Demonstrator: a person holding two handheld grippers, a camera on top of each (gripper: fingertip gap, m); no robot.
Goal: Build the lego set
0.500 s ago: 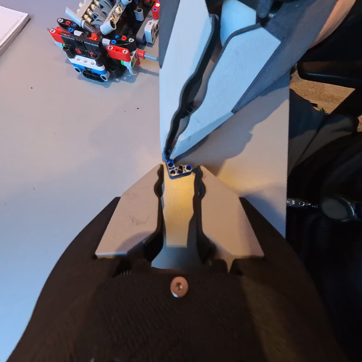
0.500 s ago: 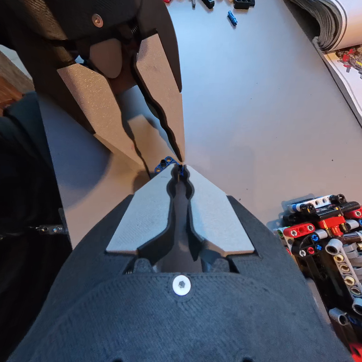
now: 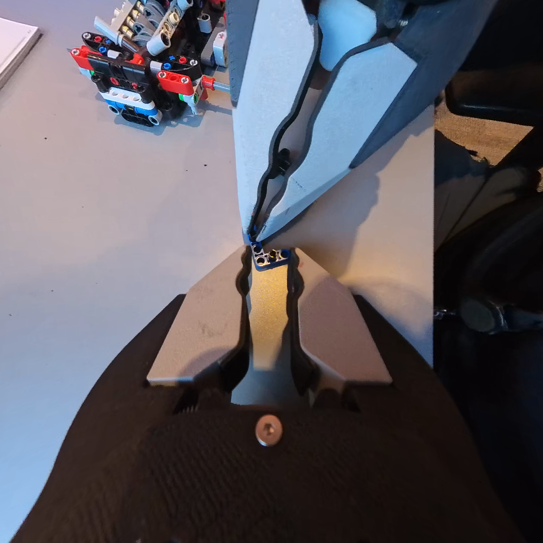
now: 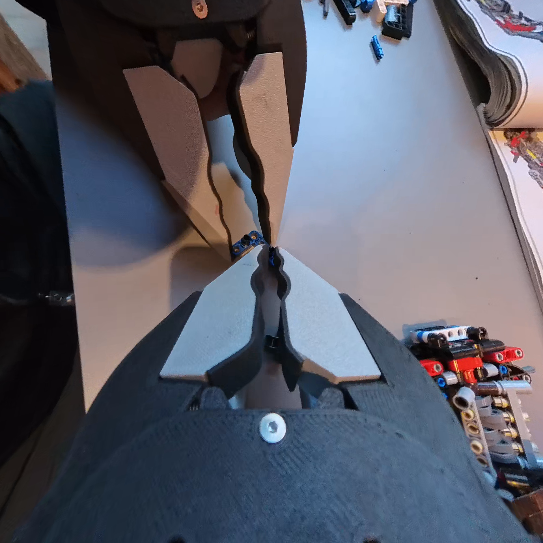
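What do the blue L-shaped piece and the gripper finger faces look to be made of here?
Blue L-shaped piece: glossy moulded plastic, judging by its sheen and clean round holes. Left gripper fingers: matte grey, finely grained faces edged by a wavy black, rubbery-looking lining; probably printed plastic, though uncertain.

Small blue L-shaped beam (image 3: 269,258) (a black pin in one hole) held above the grey table, flat face up

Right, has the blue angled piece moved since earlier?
No: the blue angled piece keeps its place against the built model, left wrist view.
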